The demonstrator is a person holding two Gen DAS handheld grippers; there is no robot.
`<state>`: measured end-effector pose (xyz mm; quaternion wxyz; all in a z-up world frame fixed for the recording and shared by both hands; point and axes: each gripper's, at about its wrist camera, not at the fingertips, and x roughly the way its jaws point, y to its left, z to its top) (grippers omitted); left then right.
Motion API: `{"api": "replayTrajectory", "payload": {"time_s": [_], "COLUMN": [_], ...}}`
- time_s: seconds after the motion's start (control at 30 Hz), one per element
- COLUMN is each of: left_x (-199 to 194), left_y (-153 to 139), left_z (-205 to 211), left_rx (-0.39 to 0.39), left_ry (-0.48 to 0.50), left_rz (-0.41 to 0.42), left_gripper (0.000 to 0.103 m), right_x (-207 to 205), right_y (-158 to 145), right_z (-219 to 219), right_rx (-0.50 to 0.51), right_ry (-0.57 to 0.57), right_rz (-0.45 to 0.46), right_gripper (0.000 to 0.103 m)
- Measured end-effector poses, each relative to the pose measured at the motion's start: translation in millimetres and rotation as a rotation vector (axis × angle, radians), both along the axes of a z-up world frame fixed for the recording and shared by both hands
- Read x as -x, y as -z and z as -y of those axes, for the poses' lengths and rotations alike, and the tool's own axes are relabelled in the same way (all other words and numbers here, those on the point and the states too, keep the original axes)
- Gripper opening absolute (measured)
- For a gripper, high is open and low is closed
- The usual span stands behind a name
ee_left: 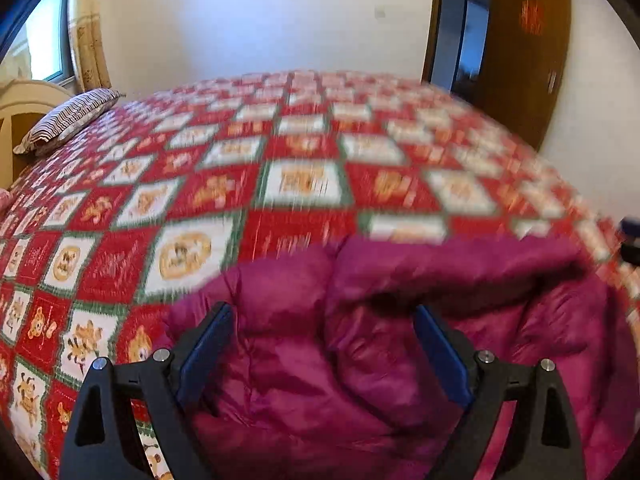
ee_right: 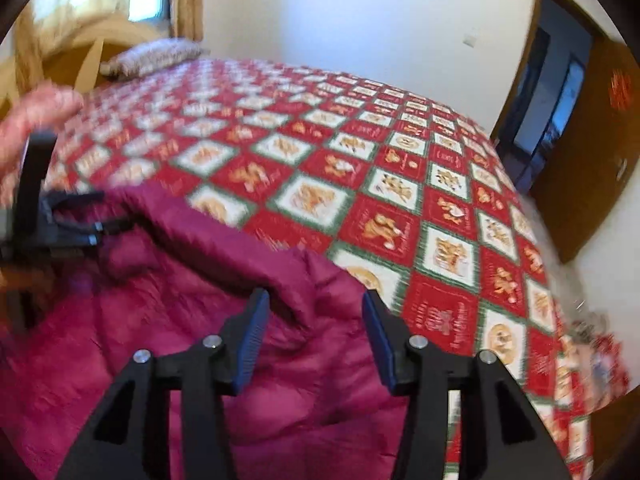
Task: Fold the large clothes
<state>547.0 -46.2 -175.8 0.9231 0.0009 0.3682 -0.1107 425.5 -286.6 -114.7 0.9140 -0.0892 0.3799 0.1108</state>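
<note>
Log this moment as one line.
task: fold jacket | left gripper: open, empty | right gripper: open, empty | jacket: on bedspread

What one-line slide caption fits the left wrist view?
Open left hand-held gripper above a magenta puffer jacket on a red-and-white patchwork bedspread.

Couldn't read a thing here: the lettering on the bedspread (ee_right: 440, 240) squares and the red mark on the door (ee_left: 532, 16) were too blurry.

Jacket (ee_left: 380, 340) on bedspread (ee_left: 280, 168), near edge; pillow (ee_left: 68, 120) far left, by headboard (ee_left: 24, 104).
</note>
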Motion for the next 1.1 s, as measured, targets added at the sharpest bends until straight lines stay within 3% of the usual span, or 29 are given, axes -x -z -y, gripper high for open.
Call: {"api": "replayTrajectory", "payload": {"time_s": [0.1, 0.2, 0.27, 0.37, 0.43, 0.53, 0.97, 1.1], "left_x": [7, 0, -9, -19, -18, -14, -16, -12], "left_y": [-36, -53, -47, -20, 5, 32, 47, 35], "left_z": [2, 9, 14, 22, 27, 31, 38, 34], "left_rx": [0.077, 0.093, 0.129, 0.16, 0.153, 0.122, 0.077, 0.08], "left_ry": [0.006, 0.003, 0.022, 0.037, 0.04, 0.032, 0.027, 0.015], "left_rz": [0.108, 0.145, 0.107, 0.017, -0.042, -0.096, -0.111, -0.086], "left_gripper": [0.092, 0.092, 0.092, 0.092, 0.092, 0.092, 0.093, 0.093], "right_x": [-12, -30, -42, -51, -52, -48, -47, -47], "right_y": [-8, -5, 7, 26, 46, 71, 93, 89], "right_z": [-7, -19, -27, -36, -40, -38, -37, -42], "right_rx": [-0.098, -0.127, -0.174, -0.165, -0.159, -0.151, -0.121, -0.086], "right_ry": [0.054, 0.095, 0.102, 0.111, 0.11, 0.124, 0.123, 0.116], "right_rz": [0.0, 0.005, -0.027, -0.049, -0.072, -0.098, -0.088, -0.089], "right_gripper": [0.051, 0.051, 0.051, 0.045, 0.037, 0.034, 0.03, 0.03]}}
